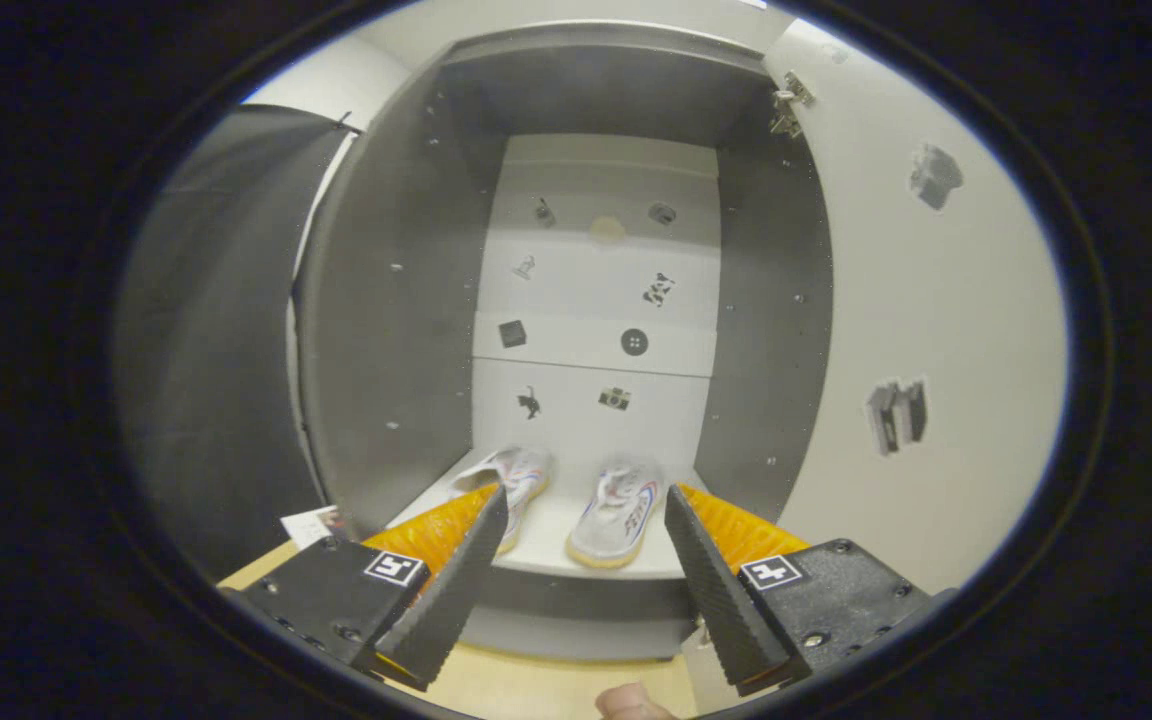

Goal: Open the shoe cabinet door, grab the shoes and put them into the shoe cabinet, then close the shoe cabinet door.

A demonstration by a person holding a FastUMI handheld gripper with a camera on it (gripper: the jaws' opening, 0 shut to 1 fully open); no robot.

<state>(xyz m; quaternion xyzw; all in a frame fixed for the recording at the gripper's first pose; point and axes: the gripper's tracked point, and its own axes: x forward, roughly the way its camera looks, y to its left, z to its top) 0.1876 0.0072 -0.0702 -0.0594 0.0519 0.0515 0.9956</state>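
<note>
With both shoes (576,505) on cabinet (386,330) bottom shelf, door (936,330) swung open right, gripper (586,520) wide open, empty; judging only door closing left.

Two white shoes (576,505) side by side on cabinet (386,330) floor — door (926,330) open.

shoes (576,500) side by side on cabinet (406,300) floor | door (936,320) swung open at right | gripper (584,520) fingers spread, before shoes
</note>
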